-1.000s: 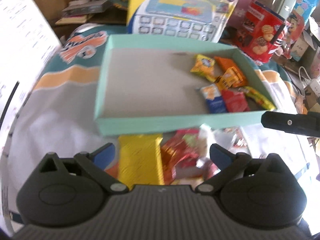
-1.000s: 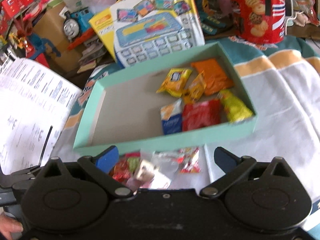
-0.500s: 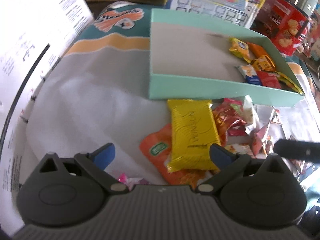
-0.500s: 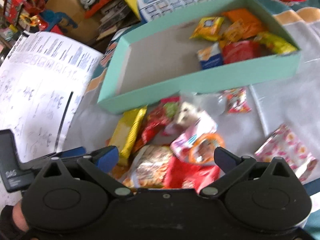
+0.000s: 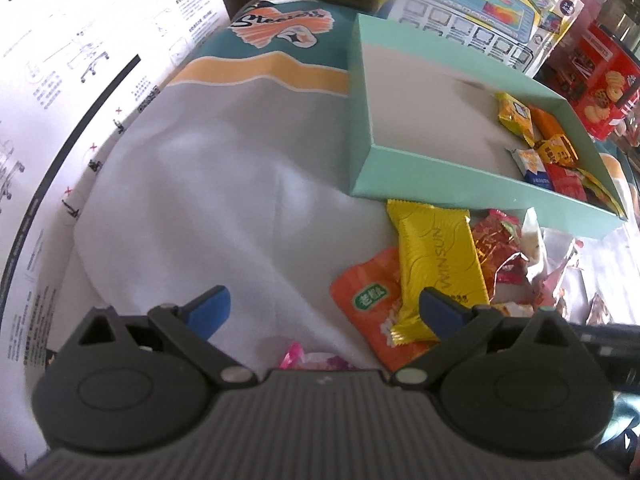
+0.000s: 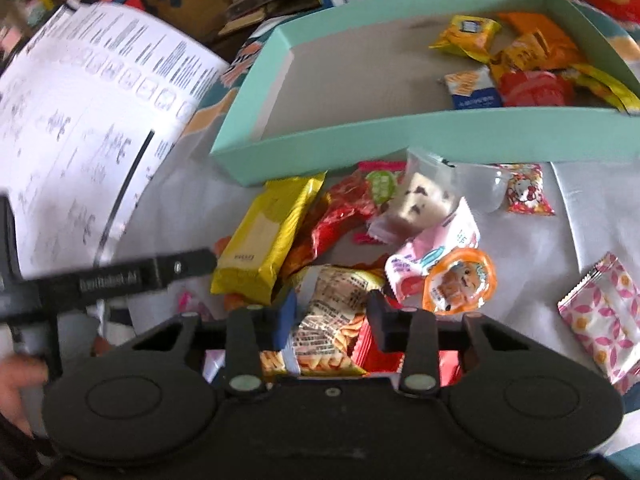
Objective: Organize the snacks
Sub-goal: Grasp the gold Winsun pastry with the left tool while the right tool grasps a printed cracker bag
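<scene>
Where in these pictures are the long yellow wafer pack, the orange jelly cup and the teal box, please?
yellow wafer pack (image 5: 438,264): left wrist view, middle of its top face.
orange jelly cup (image 6: 460,282): right wrist view, centre of its printed lid.
teal box (image 6: 400,140): right wrist view, outer face of its near wall.

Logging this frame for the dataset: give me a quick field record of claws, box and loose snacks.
left claw: open, holding nothing, over the cloth
right claw: narrowed around a printed packet, fingers at its sides; grip not certain
box: teal, open top, several snacks at its right end, left part bare
pile: loose snacks on the cloth in front of the box
yellow bar: lies over an orange packet, just outside the box
pink packet: lies apart, right of the pile
</scene>
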